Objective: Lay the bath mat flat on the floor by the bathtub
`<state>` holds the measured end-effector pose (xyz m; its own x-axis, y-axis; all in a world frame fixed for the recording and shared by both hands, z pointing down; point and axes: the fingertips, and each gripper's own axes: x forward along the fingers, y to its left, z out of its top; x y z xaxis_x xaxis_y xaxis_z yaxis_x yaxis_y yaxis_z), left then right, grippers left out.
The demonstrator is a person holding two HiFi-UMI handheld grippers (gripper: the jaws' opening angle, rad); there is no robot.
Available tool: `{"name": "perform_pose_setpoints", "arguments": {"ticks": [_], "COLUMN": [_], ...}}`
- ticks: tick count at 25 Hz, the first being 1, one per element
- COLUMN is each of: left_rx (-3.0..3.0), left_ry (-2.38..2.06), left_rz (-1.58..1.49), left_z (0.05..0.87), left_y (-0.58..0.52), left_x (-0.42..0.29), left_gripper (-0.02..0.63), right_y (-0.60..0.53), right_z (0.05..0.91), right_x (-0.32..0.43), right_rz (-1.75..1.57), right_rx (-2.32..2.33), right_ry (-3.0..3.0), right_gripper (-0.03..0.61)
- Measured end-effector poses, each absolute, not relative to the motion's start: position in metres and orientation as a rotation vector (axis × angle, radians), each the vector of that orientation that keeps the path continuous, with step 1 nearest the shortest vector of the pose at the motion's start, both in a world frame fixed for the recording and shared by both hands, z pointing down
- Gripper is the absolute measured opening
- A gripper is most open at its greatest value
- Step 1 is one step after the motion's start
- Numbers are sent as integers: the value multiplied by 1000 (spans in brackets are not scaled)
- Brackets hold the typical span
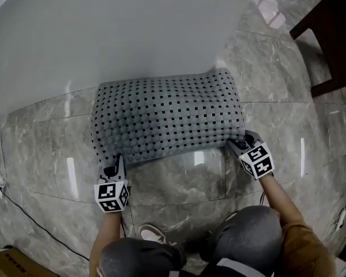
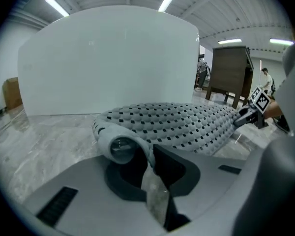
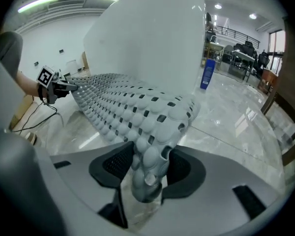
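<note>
Grey curl of bath mat partly hides left hand-held gripper tips.

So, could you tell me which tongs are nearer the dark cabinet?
Right. The right tongs are at the mat corner nearest the cabinet; the left tongs hold the other near corner, farther away.

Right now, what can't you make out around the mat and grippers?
Far edge of bath mat against bathtub: head view, the mat's hump hides it.
Any floor under the mat: covered, all views.
Whether right gripper pads press the corner: right gripper view, corner fills the gap.
</note>
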<state>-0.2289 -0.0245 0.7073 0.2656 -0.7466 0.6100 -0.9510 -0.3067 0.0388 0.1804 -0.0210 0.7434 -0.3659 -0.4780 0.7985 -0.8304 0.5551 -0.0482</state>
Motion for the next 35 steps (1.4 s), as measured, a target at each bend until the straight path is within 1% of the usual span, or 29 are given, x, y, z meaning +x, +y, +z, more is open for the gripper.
{"name": "perform_pose_setpoints", "arguments": {"ticks": [3, 5, 6, 9, 10, 11, 12, 14, 19, 21, 24, 30, 31, 33, 34, 35], "left_rx": [2124, 2117, 2117, 2141, 2154, 2167, 2177, 2176, 2099, 2094, 2117, 2160, 2160, 2160, 2159, 2159], "left_ry": [-1536, -1553, -1559, -1534, -1514, -1494, -1480, -1483, -1561, -1605, -1699, -1770, -1779, -1792, -1795, -1798], "left_rz": [676, 686, 695, 701, 702, 708, 717, 728, 805, 794, 735, 706, 713, 743, 760, 776], "left_z": [708, 709, 710, 713, 714, 714, 713, 710, 711, 704, 683, 662, 661, 661, 662, 663], "left_y": [-18, -15, -14, -8, -5, -2, 2, 6, 13, 12, 6, -10, -12, -17, -20, -23], "left_x": [-241, -251, -253, -245, -241, -238, -236, -240, -276, -288, -302, -301, -298, -292, -289, -286], "left_gripper": [45, 86, 92, 154, 190, 272, 325, 328, 336, 348, 348, 345, 315, 232, 195, 160], "right_y": [-11, -7, -6, -7, -9, -11, -14, -21, -44, -51, -60, -70, -71, -74, -75, -76], "right_z": [749, 751, 751, 753, 752, 749, 745, 733, 712, 711, 709, 698, 695, 689, 686, 682], "right_x": [182, 187, 191, 200, 200, 200, 201, 203, 209, 207, 197, 178, 174, 166, 163, 160], "right_rz": [672, 646, 610, 564, 554, 540, 527, 498, 424, 430, 414, 374, 370, 356, 343, 324], "right_rx": [1056, 1050, 1042, 1014, 1011, 1014, 1024, 1061, 1166, 1184, 1189, 1227, 1234, 1238, 1237, 1238], "right_ry": [-1982, -1951, -1937, -1926, -1925, -1925, -1927, -1942, -1975, -1980, -2003, -2059, -2074, -2109, -2126, -2139], "right_gripper": [233, 301, 301, 310, 310, 310, 310, 309, 308, 308, 308, 308, 308, 305, 286, 242]}}
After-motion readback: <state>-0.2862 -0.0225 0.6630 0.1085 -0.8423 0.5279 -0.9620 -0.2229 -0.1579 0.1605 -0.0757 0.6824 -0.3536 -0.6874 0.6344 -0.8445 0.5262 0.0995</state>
